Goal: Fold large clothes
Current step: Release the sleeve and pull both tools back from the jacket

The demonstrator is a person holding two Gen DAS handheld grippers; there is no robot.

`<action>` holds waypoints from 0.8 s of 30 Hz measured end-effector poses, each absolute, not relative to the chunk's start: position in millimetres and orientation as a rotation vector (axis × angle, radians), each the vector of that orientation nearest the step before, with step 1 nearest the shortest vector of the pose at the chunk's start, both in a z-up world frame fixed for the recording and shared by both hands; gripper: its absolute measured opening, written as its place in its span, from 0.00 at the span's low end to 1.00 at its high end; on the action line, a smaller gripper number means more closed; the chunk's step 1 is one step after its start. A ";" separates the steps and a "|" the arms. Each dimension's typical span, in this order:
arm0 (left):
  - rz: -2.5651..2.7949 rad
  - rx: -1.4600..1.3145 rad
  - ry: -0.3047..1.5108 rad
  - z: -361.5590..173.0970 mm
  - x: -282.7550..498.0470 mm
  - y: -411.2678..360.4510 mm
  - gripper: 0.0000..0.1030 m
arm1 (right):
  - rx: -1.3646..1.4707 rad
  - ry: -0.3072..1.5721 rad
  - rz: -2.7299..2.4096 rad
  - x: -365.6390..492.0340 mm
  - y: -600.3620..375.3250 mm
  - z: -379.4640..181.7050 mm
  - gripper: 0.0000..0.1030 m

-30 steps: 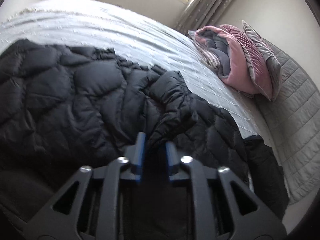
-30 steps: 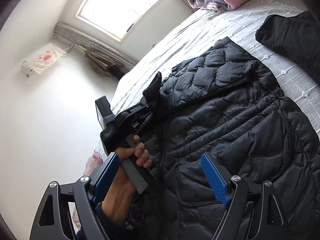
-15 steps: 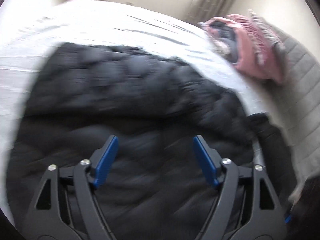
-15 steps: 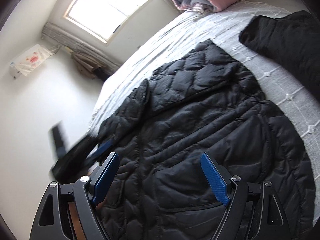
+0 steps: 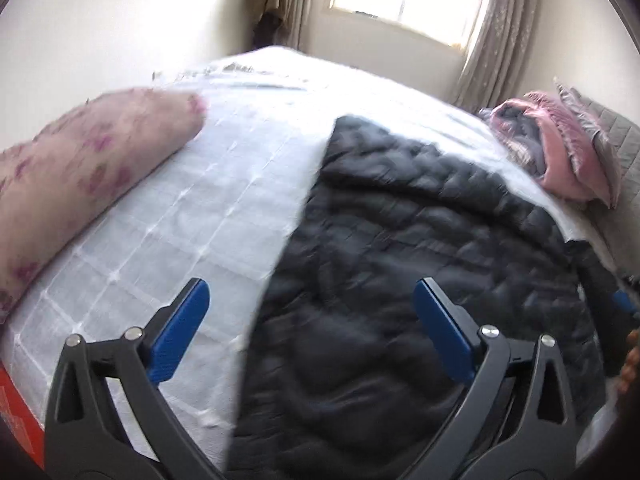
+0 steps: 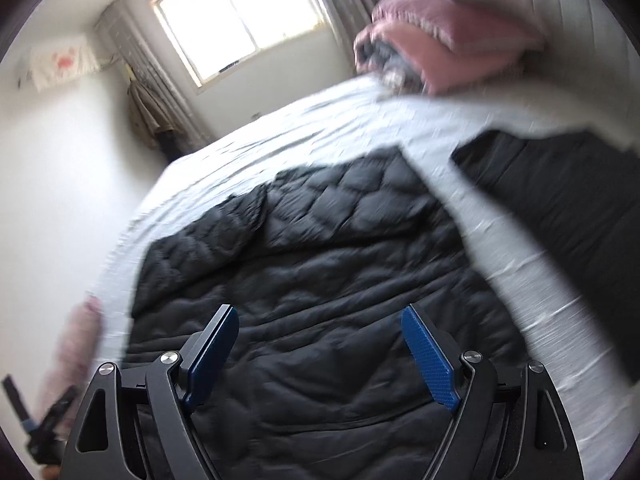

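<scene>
A: Bedroom with pale walls, and a bed [image 5: 168, 208] under a white quilted cover fills most of both views. What sits at the far left?

B: From the left wrist, a floral pillow [image 5: 76, 184], pinkish with purple blotches, lies on the bed's left edge. An orange strip shows below the bed's corner, too little to name.

A: And next to that?

B: The left gripper [image 5: 312, 320]. Its jaws are opening, already spread wide, with nothing clamped. The left pad hangs over bare cover, the right one over the jacket [image 5: 420, 248].

A: Where is the jacket exactly?

B: Flat on the bed, black and quilted, right of the pillow and apart from it. From the right wrist the jacket [image 6: 320, 264] spreads across the middle, one sleeve folded in over its upper left.

A: The right gripper?

B: The right gripper [image 6: 320, 344] hovers above the jacket's lower part, jaws wide, gripping nothing.

A: Further right?

B: A second dark garment [image 6: 560, 208] lies on the cover, apart from the jacket. Behind it, pink bedding [image 6: 448, 36] is piled at the headboard. A bright window [image 6: 240, 24] sits in the back wall, curtain [image 5: 496, 36] beside it. Both views are blurred.
</scene>
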State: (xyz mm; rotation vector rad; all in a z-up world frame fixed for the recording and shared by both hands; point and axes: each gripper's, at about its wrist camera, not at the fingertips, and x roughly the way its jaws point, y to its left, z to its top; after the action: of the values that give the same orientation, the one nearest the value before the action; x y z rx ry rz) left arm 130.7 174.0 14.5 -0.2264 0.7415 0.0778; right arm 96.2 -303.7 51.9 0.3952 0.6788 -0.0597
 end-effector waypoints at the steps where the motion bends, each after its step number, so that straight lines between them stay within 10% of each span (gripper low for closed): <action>1: 0.087 -0.212 0.768 8.0 130.8 181.0 0.99 | 0.366 0.663 -0.070 91.1 -300.6 55.4 0.82; 24: -0.031 -0.347 0.854 -18.3 62.9 227.4 0.99 | 0.177 0.542 -0.223 -45.5 -319.9 59.9 1.00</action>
State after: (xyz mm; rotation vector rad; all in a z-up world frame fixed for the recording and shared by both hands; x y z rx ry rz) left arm 62.9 227.4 -18.3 -0.3473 0.8540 -0.0312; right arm -45.5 -319.9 59.9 0.1768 0.5423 -0.2232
